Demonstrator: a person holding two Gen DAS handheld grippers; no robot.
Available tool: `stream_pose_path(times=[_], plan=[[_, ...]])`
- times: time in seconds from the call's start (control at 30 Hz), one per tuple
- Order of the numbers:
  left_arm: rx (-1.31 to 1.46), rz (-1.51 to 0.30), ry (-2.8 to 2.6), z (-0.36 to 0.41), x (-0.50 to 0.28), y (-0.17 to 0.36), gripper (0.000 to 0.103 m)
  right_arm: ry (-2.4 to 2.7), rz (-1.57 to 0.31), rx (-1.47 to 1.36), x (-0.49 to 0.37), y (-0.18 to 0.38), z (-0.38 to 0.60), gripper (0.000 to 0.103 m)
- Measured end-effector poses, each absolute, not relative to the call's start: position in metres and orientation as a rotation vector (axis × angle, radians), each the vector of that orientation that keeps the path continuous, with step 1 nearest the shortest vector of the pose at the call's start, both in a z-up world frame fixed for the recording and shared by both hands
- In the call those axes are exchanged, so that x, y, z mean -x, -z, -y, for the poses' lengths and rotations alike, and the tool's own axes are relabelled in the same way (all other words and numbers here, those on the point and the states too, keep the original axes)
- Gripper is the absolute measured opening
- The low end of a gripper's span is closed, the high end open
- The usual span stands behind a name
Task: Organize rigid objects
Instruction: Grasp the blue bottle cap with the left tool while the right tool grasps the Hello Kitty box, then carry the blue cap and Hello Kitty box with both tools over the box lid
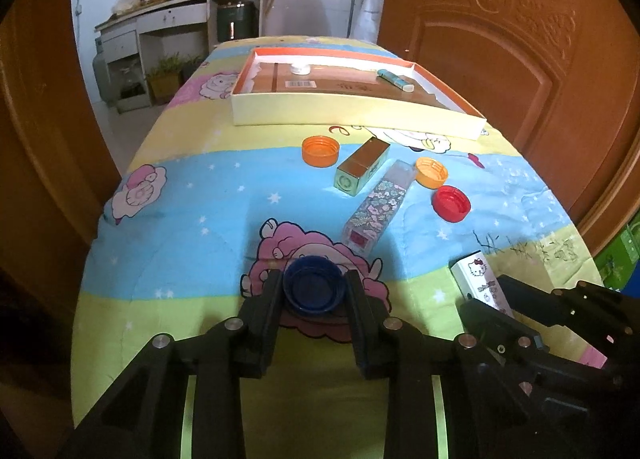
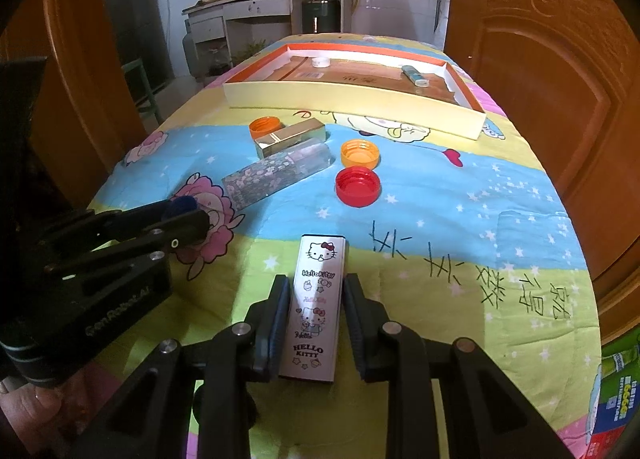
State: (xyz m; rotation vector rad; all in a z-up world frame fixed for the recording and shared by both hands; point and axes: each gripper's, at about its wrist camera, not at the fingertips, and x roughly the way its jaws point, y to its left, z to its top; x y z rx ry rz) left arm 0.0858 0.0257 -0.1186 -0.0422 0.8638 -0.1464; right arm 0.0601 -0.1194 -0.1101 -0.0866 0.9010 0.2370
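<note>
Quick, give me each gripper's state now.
Left gripper: closed on the blue cap.
Right gripper: closed on the Hello Kitty box.

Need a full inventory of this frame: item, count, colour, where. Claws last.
tray: 1, cream walls, orange inner rim, far end of the table
white cap: 1, inside the tray, far left
teal tube: 1, inside the tray, right
orange caps: 2, on the quilt in front of the tray
red cap: 1, near the right orange cap
gold box: 1, lying between the orange caps
floral box: 1, clear and patterned, lying beside the gold box
blue cap: 1, dark blue, near edge
Hello Kitty box: 1, white, near edge, right
quilt: 1, blue, yellow and green cartoon print, covers the table
left claw: black, shut on blue cap
right claw: black, shut on Hello Kitty box
</note>
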Motion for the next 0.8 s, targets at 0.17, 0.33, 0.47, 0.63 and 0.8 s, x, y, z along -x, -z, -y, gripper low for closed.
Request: stream_pose_path(times=[0.17,0.33,0.47,0.63,0.8], plan=[[0.041,-0.850,0.149,-0.023,-0.082,0.110,0.031,-0.225,-0.881,0.073,-0.060,0.103,0.127,0.027],[0.038,-0.832,0.159,-0.019,-0.079,0.094,0.031,-0.212,-0.858,0.059,-0.061,0.092,0.135,0.027],[0.045,-0.813,0.179,-0.015,-0.078,0.080,0.031,-0.199,-0.837,0.053,-0.064,0.082,0.142,0.027],[0.047,-0.795,0.189,-0.011,-0.083,0.065,0.031,-0.177,-0.805,0.057,-0.070,0.069,0.150,0.027],[0.043,-0.770,0.188,-0.005,-0.090,0.050,0.031,-0.157,-0.767,0.055,-0.078,0.052,0.161,0.027]])
